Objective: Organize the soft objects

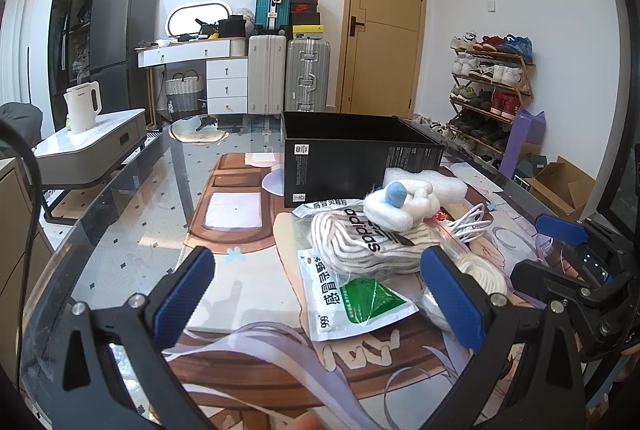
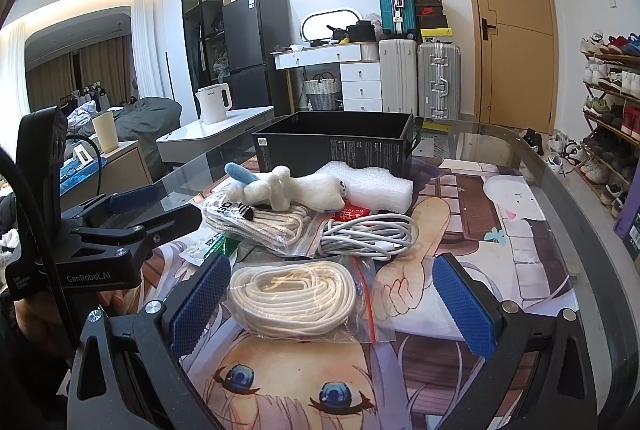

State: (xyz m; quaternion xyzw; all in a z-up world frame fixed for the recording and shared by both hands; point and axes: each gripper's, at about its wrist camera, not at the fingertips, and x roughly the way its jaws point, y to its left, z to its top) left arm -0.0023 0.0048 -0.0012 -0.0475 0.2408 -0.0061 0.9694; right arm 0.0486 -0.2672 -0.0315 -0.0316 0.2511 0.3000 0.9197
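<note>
A pile of soft things lies on the glass table in front of an open black box (image 1: pixel 360 154) (image 2: pixel 336 146). A white plush toy (image 1: pixel 394 204) (image 2: pixel 292 188) with a blue tip rests on bagged striped adidas socks (image 1: pixel 368 242) (image 2: pixel 256 220). Beside them lie a white foam piece (image 2: pixel 368 184) (image 1: pixel 430 182), a coiled white cable (image 2: pixel 368 234), a bagged white rope coil (image 2: pixel 292 296) and a green-and-white medicine sachet (image 1: pixel 356 302). My left gripper (image 1: pixel 320 294) is open just before the sachet. My right gripper (image 2: pixel 332 302) is open around the rope bag.
An anime-print mat (image 2: pixel 500 230) covers the table under the glass. A white kettle (image 1: pixel 82 106) stands on a side table at the left. Suitcases (image 1: pixel 288 74), a dresser and a door are at the back, a shoe rack (image 1: pixel 488 86) at the right.
</note>
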